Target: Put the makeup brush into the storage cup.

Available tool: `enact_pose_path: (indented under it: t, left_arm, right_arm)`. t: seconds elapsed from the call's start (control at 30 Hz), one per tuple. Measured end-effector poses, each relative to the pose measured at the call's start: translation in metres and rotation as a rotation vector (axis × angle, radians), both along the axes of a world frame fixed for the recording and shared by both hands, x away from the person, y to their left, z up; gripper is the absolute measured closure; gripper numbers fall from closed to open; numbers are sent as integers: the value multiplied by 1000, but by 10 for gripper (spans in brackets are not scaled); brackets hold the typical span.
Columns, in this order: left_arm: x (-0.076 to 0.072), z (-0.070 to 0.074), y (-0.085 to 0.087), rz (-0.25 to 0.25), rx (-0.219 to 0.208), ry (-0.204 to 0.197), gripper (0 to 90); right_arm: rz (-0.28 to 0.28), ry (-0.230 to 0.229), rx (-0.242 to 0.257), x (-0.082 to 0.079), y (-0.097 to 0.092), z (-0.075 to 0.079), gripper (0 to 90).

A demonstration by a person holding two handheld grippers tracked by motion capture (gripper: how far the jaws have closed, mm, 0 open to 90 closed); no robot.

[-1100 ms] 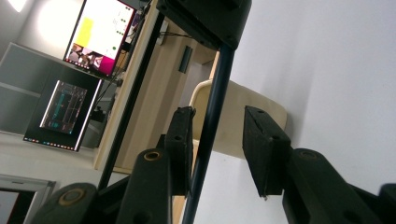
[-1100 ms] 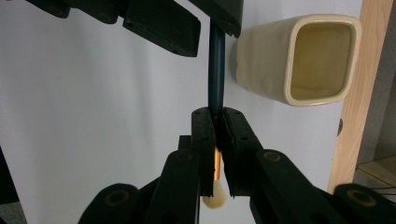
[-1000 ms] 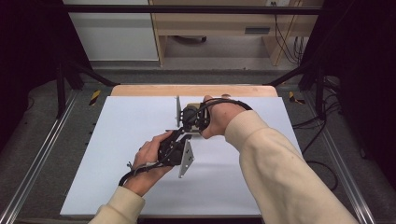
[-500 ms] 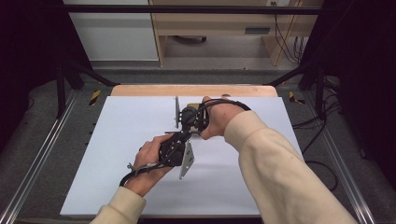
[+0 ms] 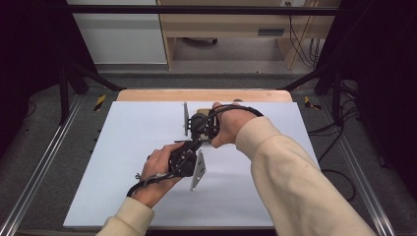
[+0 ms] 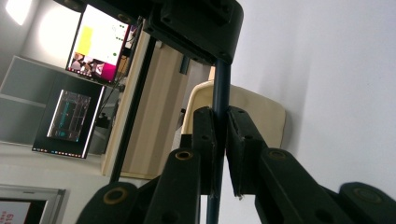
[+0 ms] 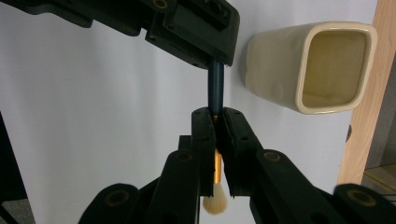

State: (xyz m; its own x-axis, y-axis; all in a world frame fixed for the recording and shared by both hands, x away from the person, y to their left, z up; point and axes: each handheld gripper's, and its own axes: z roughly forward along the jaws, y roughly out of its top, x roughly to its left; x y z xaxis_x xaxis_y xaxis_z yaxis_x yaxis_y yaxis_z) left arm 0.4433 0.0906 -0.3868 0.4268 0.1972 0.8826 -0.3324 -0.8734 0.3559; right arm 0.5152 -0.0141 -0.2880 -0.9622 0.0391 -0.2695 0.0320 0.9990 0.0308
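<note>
In the high view both hands meet over the middle of the white mat (image 5: 123, 162). The left gripper (image 5: 189, 150) is held in the left hand (image 5: 160, 169) nearer the person, and the right gripper (image 5: 199, 129) in the right hand (image 5: 223, 128) just beyond it, tip to tip. Their jaws and what they hold are too small to make out here. The cup is mostly hidden behind the right gripper, only a sliver showing.

The left gripper view shows what the high view hides: a slim dark-blue brush (image 6: 221, 88) runs up between this gripper's jaws, which are closed on its handle. Above, the handle goes into the black jaws of the right gripper (image 6: 219, 58). Behind the brush lies a cream cup (image 6: 261, 114), seen from its closed base, on the mat. Lit screens (image 6: 95, 39) stand far off, on the other side of the brush from the mat.

The right gripper view adds the brush's other parts: a gold ferrule (image 7: 217, 161) and pale bristles (image 7: 215, 203) below the blue handle. This gripper's jaws are clamped on the ferrule and the handle end. The handle rises into the left gripper (image 7: 217, 60) above. The cup (image 7: 308, 65) lies on its side up and to the right of the brush, well apart from it, its square mouth open toward the camera, beside the table's wooden edge (image 7: 362, 140).
</note>
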Motion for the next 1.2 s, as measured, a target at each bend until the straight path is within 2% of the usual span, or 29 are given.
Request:
enact_pose_path:
  t: [0.17, 0.8, 0.83, 0.9, 0.93, 0.97, 1.0, 1.03, 1.1, 1.13, 1.17, 1.2]
  left_arm:
    - [-2, 0, 0, 1, 21, -1, 832]
    - [-3, -1, -1, -5, 29, -4, 835]
    - [-3, -2, -1, -8, 36, -1, 835]
    - [-3, -2, -2, -11, 48, 0, 835]
    - [-3, -5, -3, -21, 30, 12, 835]
    - [-3, -5, -3, -21, 30, 12, 835]
    - [-2, -6, -3, -19, 26, 15, 835]
    - [-1, -5, -2, -7, 49, 12, 835]
    - [-1, -4, -1, 3, 57, 16, 835]
    - [0, -5, 0, 4, 49, 19, 835]
    - [1, -4, 1, 6, 51, 23, 835]
    - [4, -5, 3, 7, 29, 33, 835]
  right_arm:
    - [9, 2, 0, -1, 0, -1, 840]
    - [11, 8, 5, 0, -1, -2, 828]
    - [8, 7, 14, 0, -1, -2, 750]
    - [11, 7, 20, 0, -2, -3, 715]
    - [9, -7, 35, 0, -3, -2, 624]
    - [9, -7, 35, 0, -3, -2, 624]
    - [8, -22, 69, -2, -6, 1, 577]
    - [3, -28, 79, -2, -9, 4, 556]
    - [4, -36, 91, -2, -11, 6, 531]
    - [-15, -53, 132, -3, -18, 9, 499]
    - [-15, -53, 132, -3, -18, 9, 499]
    - [-32, -82, 153, -5, -26, 13, 441]
